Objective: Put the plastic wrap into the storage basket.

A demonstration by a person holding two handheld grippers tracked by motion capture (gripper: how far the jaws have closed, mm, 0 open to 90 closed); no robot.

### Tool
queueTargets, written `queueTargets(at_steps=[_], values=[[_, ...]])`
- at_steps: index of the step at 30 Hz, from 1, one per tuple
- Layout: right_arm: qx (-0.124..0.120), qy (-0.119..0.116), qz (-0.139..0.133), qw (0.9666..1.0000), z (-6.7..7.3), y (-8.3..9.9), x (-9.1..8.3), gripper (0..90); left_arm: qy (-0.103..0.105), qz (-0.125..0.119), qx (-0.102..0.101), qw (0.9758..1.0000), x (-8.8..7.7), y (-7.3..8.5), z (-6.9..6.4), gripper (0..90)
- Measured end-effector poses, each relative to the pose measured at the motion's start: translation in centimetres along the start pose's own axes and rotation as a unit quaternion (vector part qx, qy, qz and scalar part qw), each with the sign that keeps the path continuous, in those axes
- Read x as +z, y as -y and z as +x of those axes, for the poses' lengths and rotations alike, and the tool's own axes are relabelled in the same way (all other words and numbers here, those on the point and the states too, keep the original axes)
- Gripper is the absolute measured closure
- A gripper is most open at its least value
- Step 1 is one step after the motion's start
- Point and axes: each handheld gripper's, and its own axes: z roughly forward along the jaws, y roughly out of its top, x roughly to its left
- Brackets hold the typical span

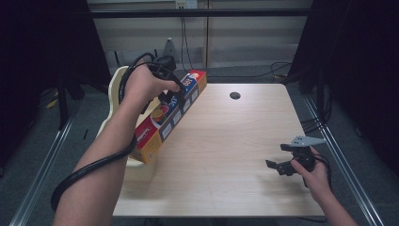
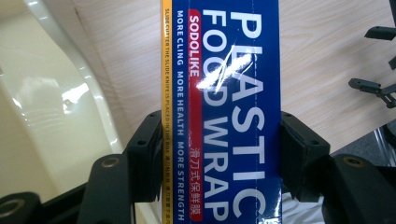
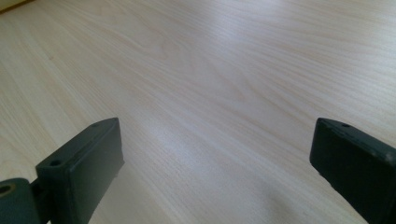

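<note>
Pale wood table [image 1: 221, 141] stood among dark curtains. Over its left edge the left gripper [image 2: 218, 154] was clamped on a plastic wrap box [image 1: 169, 115], both pads pressing its long sides, the box tilted beside a cream tray [image 2: 42, 107]. Well apart, the right gripper [image 1: 282, 165] hovered with jaws spread wide above bare wood.

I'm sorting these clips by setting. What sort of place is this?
Probably a lab or recording booth, not a kitchen: a bare wooden table with a cable hole, dark curtains at both sides, loose cables on the floor, and a plastic wrap box clamped in the left claw.
</note>
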Motion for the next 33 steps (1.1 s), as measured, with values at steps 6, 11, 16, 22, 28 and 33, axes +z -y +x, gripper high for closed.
queueTargets(at_steps=[6,11,16,22,28,33], values=[[0.003,0.001,-0.003,1.0000,0.0,-0.1,-0.1,2.3,-0.005,-0.002,-0.011,0.9999,-0.9,0.3,0.5,41.1],[0.003,0.001,-0.001,1.0000,0.1,-0.1,0.0,2.3,-0.006,-0.002,-0.011,0.9999,-1.5,0.4,0.7,41.1],[-0.001,0.003,-0.002,1.0000,0.1,-0.2,0.0,2.3,-0.009,-0.008,-0.017,0.9998,-2.3,0.6,1.1,41.1],[0.001,0.000,-0.001,1.0000,0.2,-0.2,0.1,2.3,-0.007,-0.010,-0.028,0.9995,-2.9,1.0,1.8,41.1],[0.005,0.002,-0.001,1.0000,0.3,-0.2,0.1,2.3,-0.009,-0.014,-0.037,0.9992,-3.5,1.5,2.4,41.2],[0.003,0.001,-0.001,1.0000,0.3,-0.2,0.2,2.3,-0.014,-0.010,-0.041,0.9990,-3.7,1.8,2.9,41.2]])
